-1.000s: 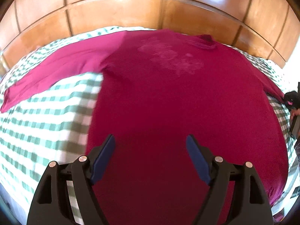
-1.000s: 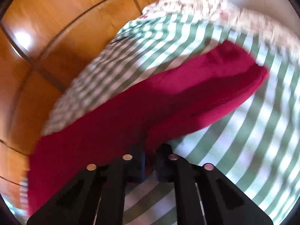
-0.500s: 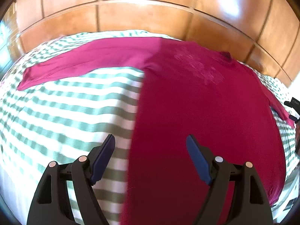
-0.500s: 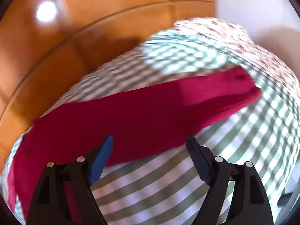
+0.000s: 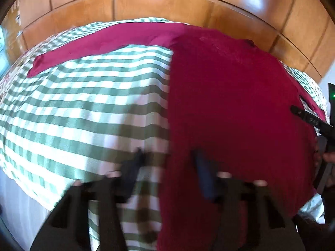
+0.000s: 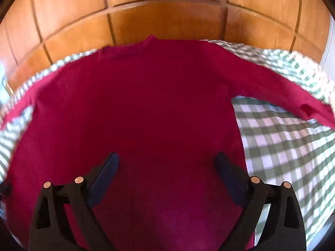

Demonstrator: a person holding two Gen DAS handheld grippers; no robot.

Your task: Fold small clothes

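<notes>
**Red top spread flat on the checked bed**

The top point(image 6: 136, 108) lies flat on a bed point(image 5: 83, 104) covered in green-and-white check, its neck toward the wooden panelling point(image 6: 167, 21) at the far side. Both long sleeves reach outward: one point(image 5: 100, 44) runs to the left in the left wrist view, the other point(image 6: 282, 92) to the right in the right wrist view.

The left gripper point(image 5: 167, 167) sits over the top's side edge near the hem, one finger above the check, the other above red cloth. Its fingers have just been closing; they show blurred, with a gap left between them, and whether cloth is caught there I cannot tell.

The right gripper point(image 6: 167, 167) hangs over the lower body of the top. Its fingers have just been opening and stand spread wide, nothing pinched.
</notes>
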